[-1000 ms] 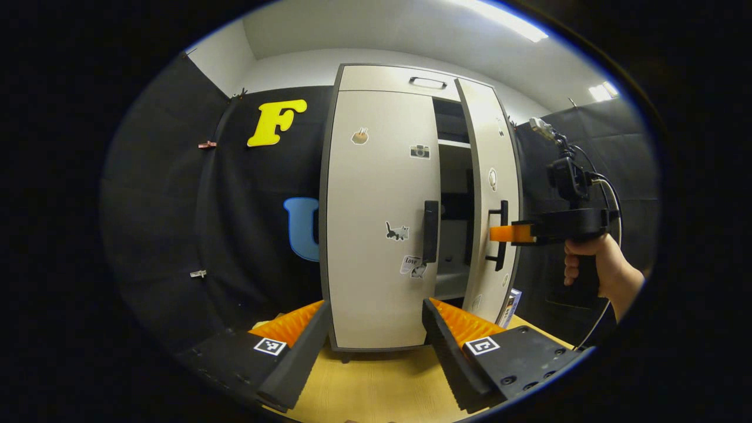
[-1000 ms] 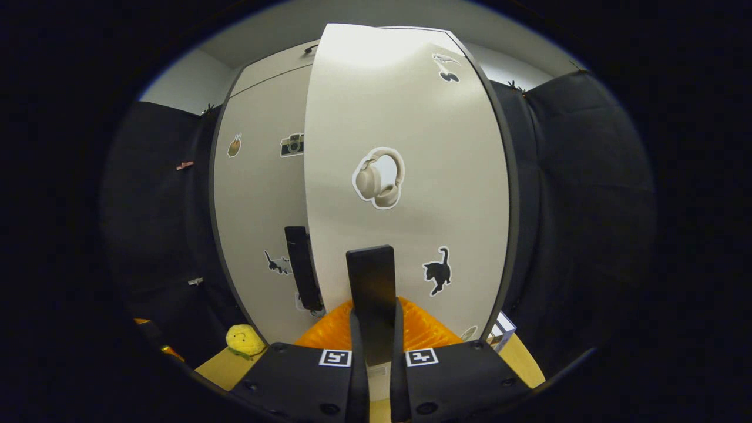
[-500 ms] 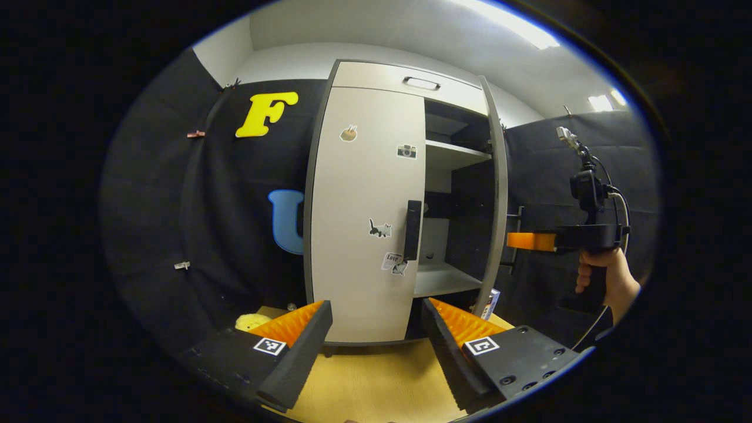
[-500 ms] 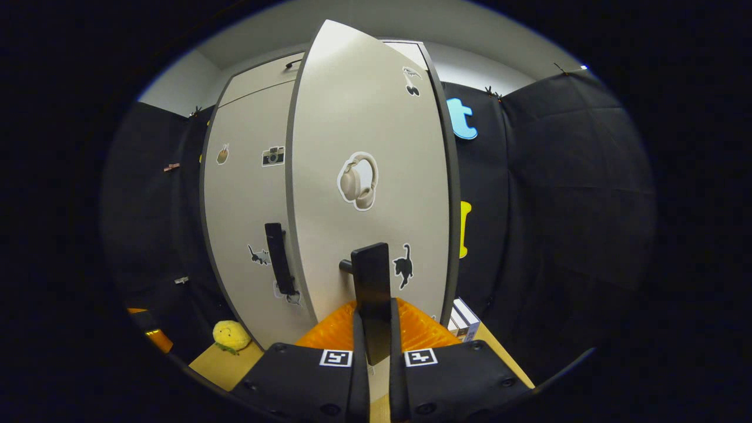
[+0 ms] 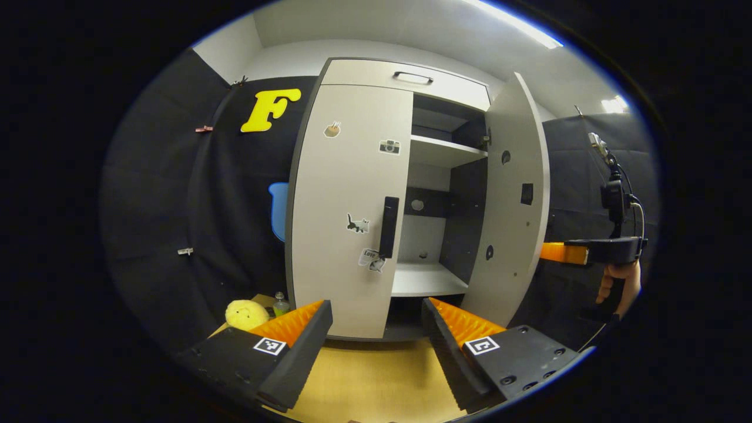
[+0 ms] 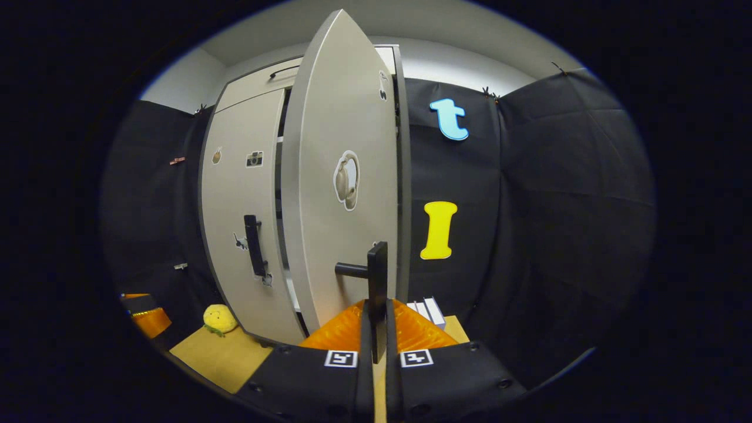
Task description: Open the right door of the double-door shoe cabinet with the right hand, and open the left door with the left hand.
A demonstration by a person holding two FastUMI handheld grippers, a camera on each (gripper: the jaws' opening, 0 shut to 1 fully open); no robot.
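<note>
Clamping its jaws on the black handle point(image 6: 377, 276) of the wide-swung right door point(image 6: 346, 176), the right gripper point(image 6: 379, 343) holds it while the left gripper point(image 5: 376, 335) hangs released before the closed left door point(image 5: 346, 200).

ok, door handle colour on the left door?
Black handle on the beige left door; clearest in the left gripper view.

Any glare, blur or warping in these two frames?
Left gripper view: ceiling light strip blown out, cabinet edges bowed by fisheye, focus sharp. Right gripper view: open right door bulges strongly, its top brightly lit; handle in the right claw stays crisp.
</note>
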